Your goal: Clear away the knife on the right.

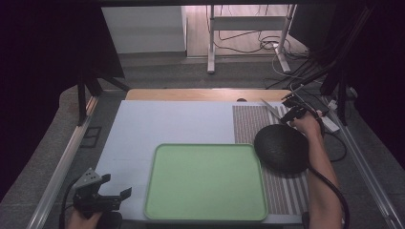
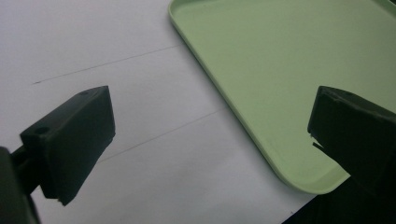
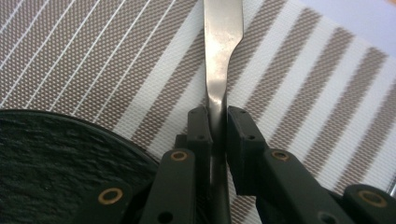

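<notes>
A person sits at a desk [image 1: 143,124] covered by a pale sheet, holding a pair of tongs in each hand.

The right tongs [image 3: 217,122] are at the far right of the desk, pressed together on the thin handle of a piece of metal cutlery [image 3: 222,51]. The handle is flat and silver and widens away from the jaws. Its working end is out of sight, so whether it is a knife, fork or spoon cannot be told. The cutlery sits over a brown and white striped placemat [image 3: 299,93], just beside a round black plate [image 1: 282,148] with a rough, slate-like surface. In the high view, the cutlery points away from the hand, toward the far edge of the placemat.

The left tongs [image 1: 116,186] are at the near left corner, spread wide with nothing between them, hanging over the pale sheet just beside the near corner of an empty green tray [image 2: 280,70].

The main risk is the grip. The jaws pinch a narrow, smooth handle near one end, so the cutlery may pivot or slide out if it is lifted or swung quickly. The dangling end could also strike the black plate close by.
</notes>
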A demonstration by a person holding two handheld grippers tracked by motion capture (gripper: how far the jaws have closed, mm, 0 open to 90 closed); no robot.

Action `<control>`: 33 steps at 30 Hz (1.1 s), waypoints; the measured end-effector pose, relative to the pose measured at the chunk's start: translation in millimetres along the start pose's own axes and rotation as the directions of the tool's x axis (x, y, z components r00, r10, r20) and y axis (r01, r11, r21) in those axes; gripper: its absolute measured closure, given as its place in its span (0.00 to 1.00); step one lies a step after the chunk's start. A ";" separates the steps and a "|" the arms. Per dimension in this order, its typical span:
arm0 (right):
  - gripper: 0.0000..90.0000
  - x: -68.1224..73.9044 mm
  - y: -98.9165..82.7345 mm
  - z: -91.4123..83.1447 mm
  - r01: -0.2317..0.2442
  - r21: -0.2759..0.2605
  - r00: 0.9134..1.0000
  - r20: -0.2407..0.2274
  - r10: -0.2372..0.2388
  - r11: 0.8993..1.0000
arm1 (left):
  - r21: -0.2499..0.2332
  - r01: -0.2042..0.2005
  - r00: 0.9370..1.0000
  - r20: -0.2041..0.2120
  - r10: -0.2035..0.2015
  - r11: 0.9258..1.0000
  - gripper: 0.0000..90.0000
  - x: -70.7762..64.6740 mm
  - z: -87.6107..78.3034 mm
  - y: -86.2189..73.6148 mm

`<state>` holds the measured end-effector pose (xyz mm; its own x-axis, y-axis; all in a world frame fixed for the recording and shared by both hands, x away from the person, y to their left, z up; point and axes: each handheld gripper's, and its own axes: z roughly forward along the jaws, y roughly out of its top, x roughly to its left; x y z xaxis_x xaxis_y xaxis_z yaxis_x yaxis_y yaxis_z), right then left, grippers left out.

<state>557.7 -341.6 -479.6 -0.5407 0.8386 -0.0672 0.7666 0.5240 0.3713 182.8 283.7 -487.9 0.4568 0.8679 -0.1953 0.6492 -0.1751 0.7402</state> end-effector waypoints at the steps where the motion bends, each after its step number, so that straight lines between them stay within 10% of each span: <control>1: 0.89 -2.0 -1.1 -2.4 0.000 -0.008 1.000 0.006 0.000 1.000 | 0.000 0.000 1.000 0.000 0.000 1.000 0.02 0.0 0.0 0.0; 24: 0.90 -14.9 -8.5 -38.1 -0.017 -0.049 0.997 0.071 0.021 0.999 | 0.002 0.005 1.000 -0.001 -0.005 1.000 0.02 0.3 0.4 0.4; 33: 0.89 -4.0 -4.7 -63.6 -0.013 -0.038 1.000 0.027 0.014 0.999 | 0.002 0.005 1.000 -0.002 -0.005 1.000 0.02 0.3 0.3 0.3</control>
<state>534.3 -356.9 -422.1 -0.5203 0.8495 -0.0872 0.7599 0.5071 0.4068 183.3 283.8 -487.9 0.4525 0.8696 -0.1976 0.6525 -0.1718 0.7380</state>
